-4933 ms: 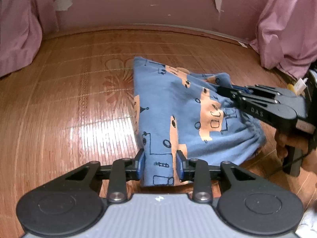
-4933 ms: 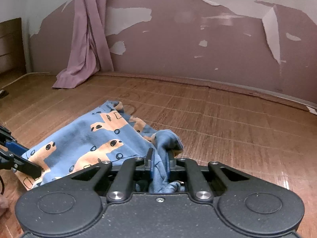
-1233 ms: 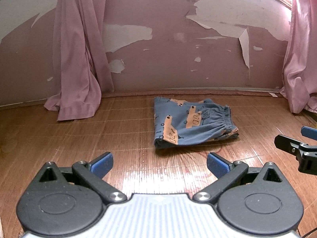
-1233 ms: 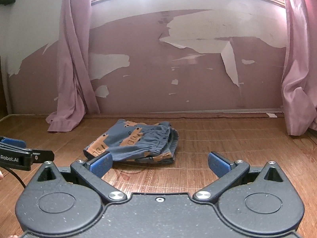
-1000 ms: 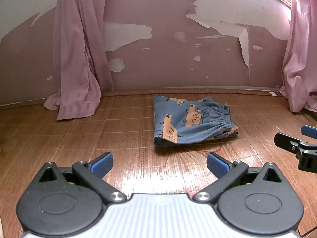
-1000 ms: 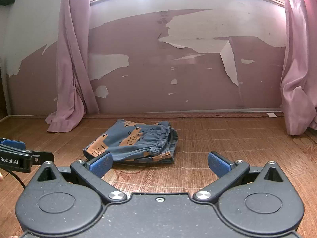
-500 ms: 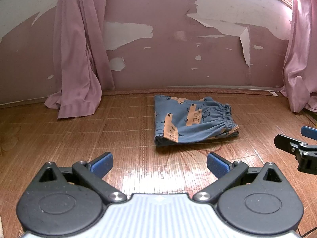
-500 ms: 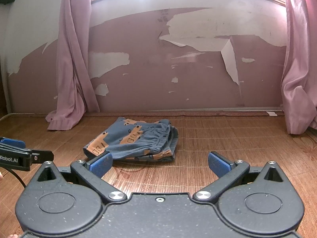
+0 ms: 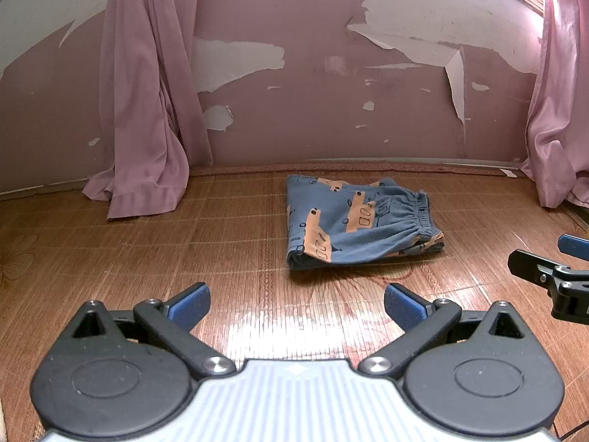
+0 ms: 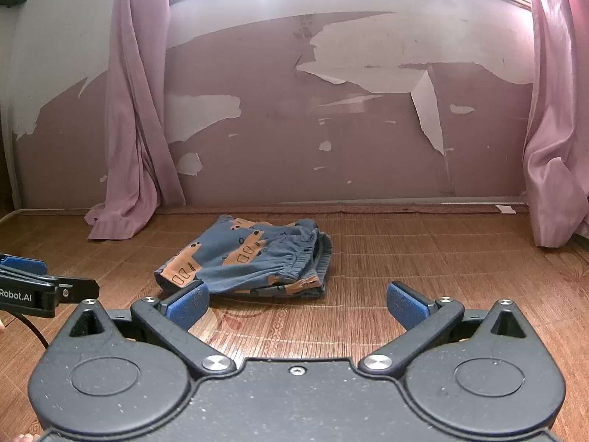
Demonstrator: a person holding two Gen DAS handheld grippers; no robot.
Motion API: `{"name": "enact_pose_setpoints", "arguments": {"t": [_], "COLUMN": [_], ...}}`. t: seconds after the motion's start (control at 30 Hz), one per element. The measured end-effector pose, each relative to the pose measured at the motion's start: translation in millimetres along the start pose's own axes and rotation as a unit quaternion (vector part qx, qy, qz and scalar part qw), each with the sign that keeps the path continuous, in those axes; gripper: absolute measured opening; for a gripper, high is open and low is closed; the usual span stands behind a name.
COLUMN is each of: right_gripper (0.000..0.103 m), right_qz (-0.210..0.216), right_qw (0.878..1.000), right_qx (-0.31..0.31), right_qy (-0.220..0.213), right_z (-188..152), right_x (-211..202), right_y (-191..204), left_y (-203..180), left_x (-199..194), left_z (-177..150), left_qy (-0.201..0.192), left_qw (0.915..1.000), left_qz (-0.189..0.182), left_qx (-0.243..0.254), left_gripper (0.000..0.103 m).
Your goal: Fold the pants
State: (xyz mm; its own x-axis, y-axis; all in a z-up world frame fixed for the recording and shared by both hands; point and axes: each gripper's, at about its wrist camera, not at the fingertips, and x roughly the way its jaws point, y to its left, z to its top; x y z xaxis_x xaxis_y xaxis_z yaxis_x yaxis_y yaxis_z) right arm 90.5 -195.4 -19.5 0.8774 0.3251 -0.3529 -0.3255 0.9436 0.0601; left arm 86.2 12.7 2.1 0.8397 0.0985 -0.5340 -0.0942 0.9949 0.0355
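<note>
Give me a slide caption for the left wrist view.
Open left gripper facing folded blue pants on the bamboo mat.

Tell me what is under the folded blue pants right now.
The pants lie folded on the woven floor mat, which shows all around them. Neither open tool, left or right, touches them. Whatever lies beneath the fabric is covered.
</note>
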Motion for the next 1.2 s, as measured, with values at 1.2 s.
{"name": "enact_pose_setpoints", "arguments": {"t": [1.2], "right_gripper": [0.102], "right_qz": [0.005], "right_qw": [1.0], "right_qx": [-0.003], "right_qy": [0.005], "right_z": [-1.1], "right_x": [1.4], "right_y": [-0.5], "left_y": [2.4], "left_x": [1.7], "left_z": [-1.6], "left_qy": [0.027], "left_qw": [0.9995], "left_qz": [-0.009], "left_qx": [-0.015], "left_gripper": [0.103]}}
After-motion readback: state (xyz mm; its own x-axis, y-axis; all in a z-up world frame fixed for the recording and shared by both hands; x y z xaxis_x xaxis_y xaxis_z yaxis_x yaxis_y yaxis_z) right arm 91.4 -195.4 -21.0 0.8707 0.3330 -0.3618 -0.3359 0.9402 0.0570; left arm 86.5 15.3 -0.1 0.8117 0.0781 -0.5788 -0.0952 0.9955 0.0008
